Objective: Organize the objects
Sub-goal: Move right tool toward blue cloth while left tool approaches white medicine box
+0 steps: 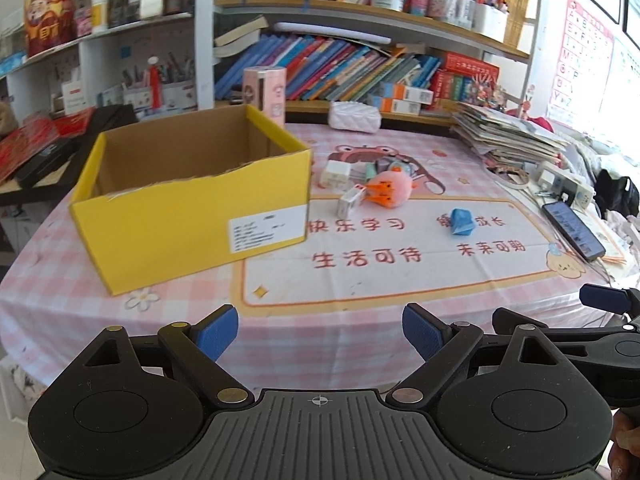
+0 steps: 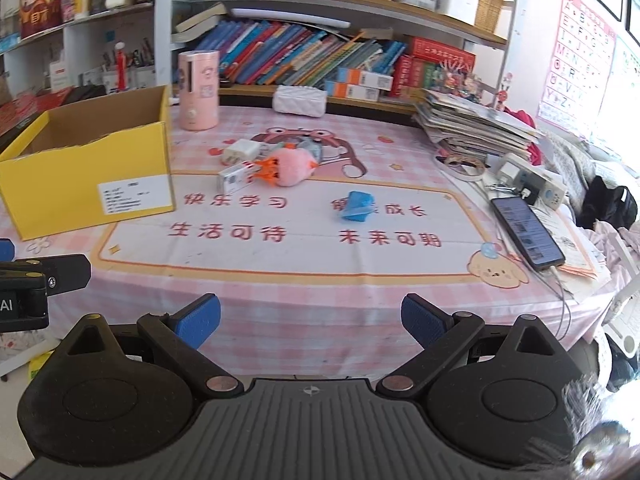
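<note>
We held the left claw and right claw wide open and empty, the yellow box beside scattered toys on the bench.

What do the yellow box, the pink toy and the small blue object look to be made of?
Yellow box: corrugated cardboard, matte yellow outside, raw brown inside, ragged torn top edge. Pink toy: seemingly plush fabric, fuzzy soft outline. Blue object: possibly folded paper or thin plastic, sharp facets; too small to settle.
</note>
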